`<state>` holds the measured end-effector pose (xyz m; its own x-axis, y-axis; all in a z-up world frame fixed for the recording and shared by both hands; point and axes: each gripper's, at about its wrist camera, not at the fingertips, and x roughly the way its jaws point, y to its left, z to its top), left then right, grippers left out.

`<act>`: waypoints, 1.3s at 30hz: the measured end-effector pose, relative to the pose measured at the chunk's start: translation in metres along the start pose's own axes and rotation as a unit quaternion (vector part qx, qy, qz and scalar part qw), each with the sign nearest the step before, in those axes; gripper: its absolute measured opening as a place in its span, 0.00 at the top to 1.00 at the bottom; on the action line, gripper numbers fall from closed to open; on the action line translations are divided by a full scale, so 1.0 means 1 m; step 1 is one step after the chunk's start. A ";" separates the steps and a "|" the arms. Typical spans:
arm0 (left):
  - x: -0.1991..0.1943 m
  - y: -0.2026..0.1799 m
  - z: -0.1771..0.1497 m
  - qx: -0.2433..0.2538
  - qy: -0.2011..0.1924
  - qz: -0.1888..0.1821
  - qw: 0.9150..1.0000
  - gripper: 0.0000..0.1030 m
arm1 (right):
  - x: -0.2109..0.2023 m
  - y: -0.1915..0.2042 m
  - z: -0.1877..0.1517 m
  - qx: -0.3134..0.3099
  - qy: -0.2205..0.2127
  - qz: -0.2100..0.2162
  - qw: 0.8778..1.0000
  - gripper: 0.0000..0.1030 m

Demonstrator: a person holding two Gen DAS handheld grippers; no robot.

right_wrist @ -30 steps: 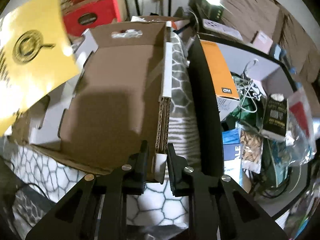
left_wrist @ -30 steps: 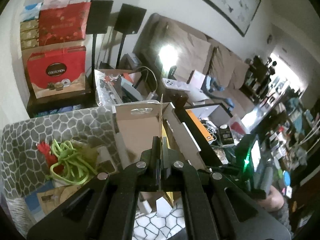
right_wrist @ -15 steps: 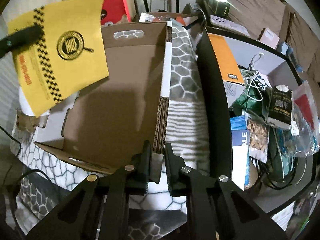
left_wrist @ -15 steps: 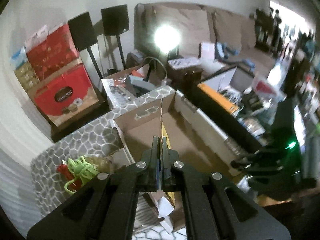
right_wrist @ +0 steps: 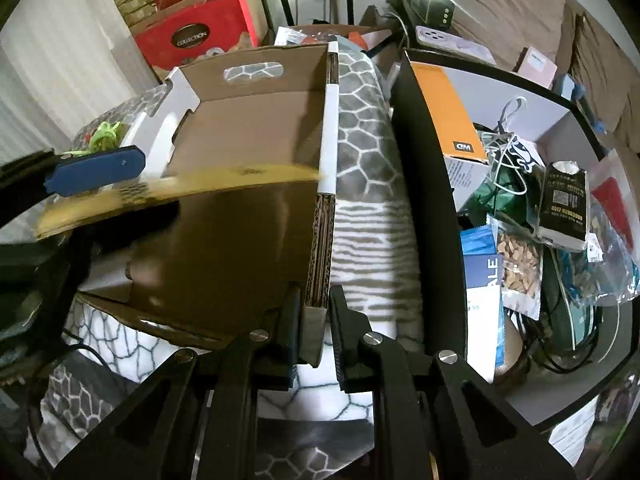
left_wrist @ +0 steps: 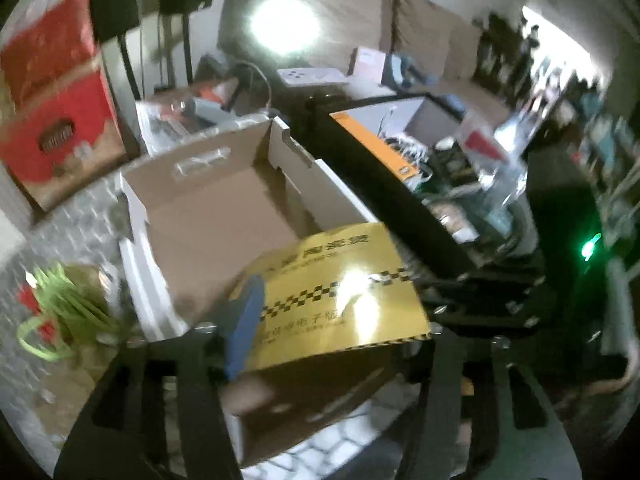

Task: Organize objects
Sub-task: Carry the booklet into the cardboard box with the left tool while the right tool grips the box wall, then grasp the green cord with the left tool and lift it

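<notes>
Your left gripper (left_wrist: 320, 344) is opening, the yellow card (left_wrist: 340, 296) lying flat between its fingers over the cardboard box (left_wrist: 212, 216); your right gripper (right_wrist: 314, 332) pinches the box wall.

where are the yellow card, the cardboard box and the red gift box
yellow card (left_wrist: 340, 300), left wrist view, middle of its printed face
cardboard box (right_wrist: 248, 128), right wrist view, bare inner back wall
red gift box (right_wrist: 192, 36), right wrist view, front face by the label

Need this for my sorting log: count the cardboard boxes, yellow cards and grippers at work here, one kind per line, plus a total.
cardboard box: 1
yellow card: 1
grippers: 2 (left gripper, jaws opening with the yellow card between them; right gripper, shut on the cardboard box wall)
Total: 4
</notes>
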<state>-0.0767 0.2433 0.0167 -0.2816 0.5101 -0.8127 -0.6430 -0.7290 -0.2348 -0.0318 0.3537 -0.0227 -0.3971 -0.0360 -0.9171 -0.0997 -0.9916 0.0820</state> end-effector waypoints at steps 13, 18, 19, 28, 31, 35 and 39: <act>-0.017 0.034 0.008 -0.092 0.017 -0.144 0.985 0.26 | 0.002 0.000 0.001 0.004 -0.001 0.003 1.000 0.85; -0.041 0.042 0.008 -0.104 -0.007 -0.151 0.983 0.26 | 0.002 -0.001 0.001 0.004 -0.001 0.002 1.000 0.85; -0.048 0.047 0.008 -0.107 -0.012 -0.143 0.984 0.26 | 0.002 -0.001 0.001 0.004 -0.001 0.003 1.000 0.85; -0.094 0.107 -0.011 -0.120 -0.046 -0.020 0.992 0.25 | 0.003 -0.001 0.001 0.006 -0.004 0.006 1.000 0.85; -0.104 0.136 -0.024 -0.142 -0.049 0.004 0.989 0.25 | 0.003 -0.001 0.001 0.005 -0.005 0.005 1.000 0.85; -0.104 0.174 -0.039 -0.180 -0.043 0.024 0.982 0.25 | 0.003 -0.001 0.001 0.004 -0.006 0.003 1.000 0.85; -0.101 0.198 -0.052 -0.206 -0.039 0.036 0.977 0.25 | 0.003 0.000 -0.001 0.004 -0.007 0.002 1.000 0.85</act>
<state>-0.1388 0.0238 0.0243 -0.3800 0.4724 -0.7952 -0.2821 -0.8780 -0.3868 -0.0324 0.3537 -0.0255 -0.4105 -0.0390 -0.9110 -0.1049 -0.9904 0.0897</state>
